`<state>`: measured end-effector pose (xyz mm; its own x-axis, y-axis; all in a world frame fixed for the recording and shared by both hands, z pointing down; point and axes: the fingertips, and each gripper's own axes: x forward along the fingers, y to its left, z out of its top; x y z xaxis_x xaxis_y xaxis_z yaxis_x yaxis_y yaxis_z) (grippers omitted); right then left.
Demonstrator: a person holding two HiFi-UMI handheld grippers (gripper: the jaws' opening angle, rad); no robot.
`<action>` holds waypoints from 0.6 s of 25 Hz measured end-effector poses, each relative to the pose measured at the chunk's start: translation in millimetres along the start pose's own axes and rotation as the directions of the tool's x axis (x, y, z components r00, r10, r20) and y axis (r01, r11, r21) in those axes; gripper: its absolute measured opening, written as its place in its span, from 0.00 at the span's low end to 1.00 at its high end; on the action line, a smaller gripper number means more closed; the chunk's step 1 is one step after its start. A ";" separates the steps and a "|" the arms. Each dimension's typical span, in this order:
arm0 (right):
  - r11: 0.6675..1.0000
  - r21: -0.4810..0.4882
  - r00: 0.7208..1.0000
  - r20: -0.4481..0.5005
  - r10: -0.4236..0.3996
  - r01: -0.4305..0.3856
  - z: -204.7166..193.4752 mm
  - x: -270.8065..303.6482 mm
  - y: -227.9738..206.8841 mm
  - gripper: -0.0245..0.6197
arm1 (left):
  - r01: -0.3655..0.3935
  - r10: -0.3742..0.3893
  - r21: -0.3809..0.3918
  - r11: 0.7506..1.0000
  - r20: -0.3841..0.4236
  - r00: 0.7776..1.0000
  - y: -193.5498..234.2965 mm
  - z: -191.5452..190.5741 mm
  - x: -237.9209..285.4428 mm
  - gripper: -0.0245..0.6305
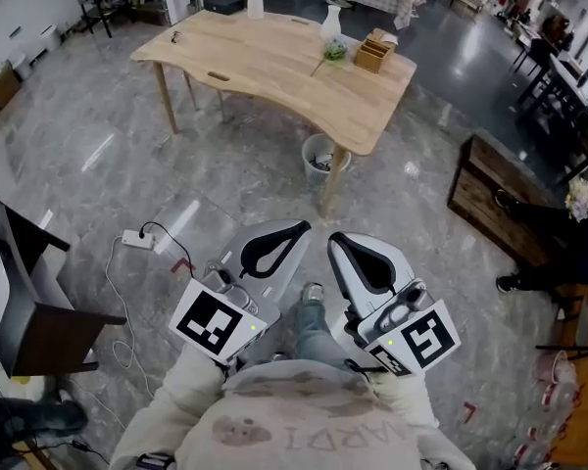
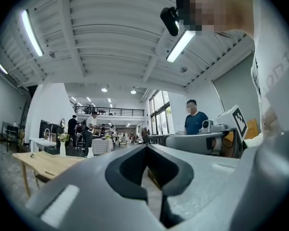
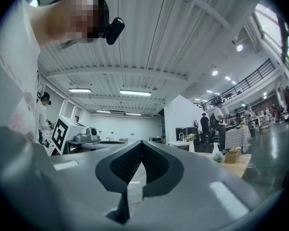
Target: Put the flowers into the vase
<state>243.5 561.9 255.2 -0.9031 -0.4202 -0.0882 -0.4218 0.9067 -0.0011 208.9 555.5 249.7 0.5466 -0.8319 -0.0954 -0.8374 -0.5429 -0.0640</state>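
A small white vase (image 1: 330,20) stands at the far right of the wooden table (image 1: 265,62), well ahead of me. A bunch of flowers (image 1: 333,51) lies on the table just in front of it. Both grippers are held close to my body, far from the table. The left gripper (image 1: 302,226) is shut and empty, its tips meeting (image 2: 147,146). Beside it, the right gripper (image 1: 334,239) is also shut with nothing held (image 3: 141,142). The right gripper view shows the vase (image 3: 216,152) and table (image 3: 243,166) small and distant at the right.
A wooden box (image 1: 374,52) sits next to the vase. A mesh waste bin (image 1: 320,159) stands under the table's near edge. A power strip with cable (image 1: 137,237) lies on the floor at left, by a dark cabinet (image 1: 29,306). A dark bench (image 1: 495,199) is at right.
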 end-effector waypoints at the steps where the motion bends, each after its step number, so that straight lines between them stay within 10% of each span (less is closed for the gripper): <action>1: 1.000 0.002 1.000 0.004 0.010 -0.010 0.2 8.3 -10.9 0.08 | -0.006 0.006 0.006 1.000 -0.003 1.000 8.5 -0.6 10.2 0.04; 15: 0.996 0.015 0.996 0.013 0.091 -0.091 3.3 78.2 -181.4 0.08 | -0.059 0.059 -0.009 0.998 -0.041 0.997 99.0 -9.1 173.6 0.04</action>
<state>249.5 364.7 245.2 -0.9365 -0.3357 -0.1010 -0.3367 0.9416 -0.0080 220.9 356.3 235.9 0.4957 -0.8665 -0.0583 -0.8684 -0.4935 -0.0496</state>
